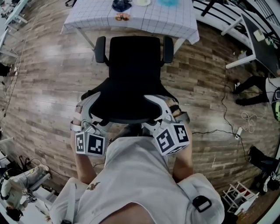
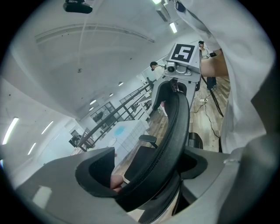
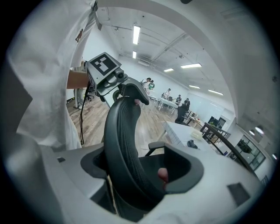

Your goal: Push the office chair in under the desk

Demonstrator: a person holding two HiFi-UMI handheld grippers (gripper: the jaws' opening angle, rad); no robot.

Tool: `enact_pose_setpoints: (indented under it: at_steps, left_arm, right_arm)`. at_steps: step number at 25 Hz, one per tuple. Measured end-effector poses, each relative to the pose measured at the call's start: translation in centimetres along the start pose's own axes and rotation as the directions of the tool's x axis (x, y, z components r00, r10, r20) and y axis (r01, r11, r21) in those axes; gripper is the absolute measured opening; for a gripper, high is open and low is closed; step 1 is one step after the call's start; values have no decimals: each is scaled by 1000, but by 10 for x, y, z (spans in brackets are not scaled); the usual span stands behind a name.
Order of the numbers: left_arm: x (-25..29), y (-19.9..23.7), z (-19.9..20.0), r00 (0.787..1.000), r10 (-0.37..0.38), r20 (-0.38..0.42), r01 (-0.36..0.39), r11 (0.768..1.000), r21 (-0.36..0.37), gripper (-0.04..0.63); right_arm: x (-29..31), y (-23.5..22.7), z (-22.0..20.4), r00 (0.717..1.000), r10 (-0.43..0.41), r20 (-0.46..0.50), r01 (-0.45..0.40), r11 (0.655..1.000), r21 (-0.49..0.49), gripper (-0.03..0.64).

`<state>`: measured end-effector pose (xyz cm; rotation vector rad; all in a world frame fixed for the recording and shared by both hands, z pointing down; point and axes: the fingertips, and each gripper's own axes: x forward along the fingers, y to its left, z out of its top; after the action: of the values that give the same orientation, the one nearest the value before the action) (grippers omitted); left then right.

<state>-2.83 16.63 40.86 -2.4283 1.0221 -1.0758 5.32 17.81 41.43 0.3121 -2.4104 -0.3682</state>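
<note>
Wood-plank floor (image 1: 43,87), with the cloth-covered desk (image 1: 175,22) at 12 o'clock. The office chair (image 1: 133,78) stands centre frame, seat facing the desk and armrests near its edge. The left gripper (image 1: 92,120) at 7 o'clock and the right gripper (image 1: 161,117) at 5 o'clock each clamp the backrest's top rim.

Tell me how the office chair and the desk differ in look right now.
The office chair is black; the desk is covered by a white gridded cloth. The office chair shows a curved backrest and two armrests; the desk shows a flat top carrying small items. Both stand on the wood floor, the chair facing the desk.
</note>
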Motion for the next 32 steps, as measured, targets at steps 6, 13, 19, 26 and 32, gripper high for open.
enact_pose_setpoints:
  at_steps: [6,13,19,26,32]
  left_arm:
    - [3,4,-2,1000,-14,15,14,1000,14,410]
    - [11,16,-5,999,-22,30,21,999,34,410]
    - [23,22,-7,1000,-27,12,26,999,38,410]
    - [41,32,-1,1000,-17,9,17,999,32,408]
    - [51,46,3,1000,-14,6,14,1000,26,408]
  right_arm:
    - [5,-4,-1,1000,10,-15,-10,1000,22,350]
    - [13,-17,-1,999,-20,-26,21,999,36,358]
    - [18,-28,-8,999,-11,-41,12,1000,28,357]
    - [19,-48,-17,999,-4,-43,5,1000,19,357]
    - [21,-67,-17,1000,-10,-26,11,1000,13,358]
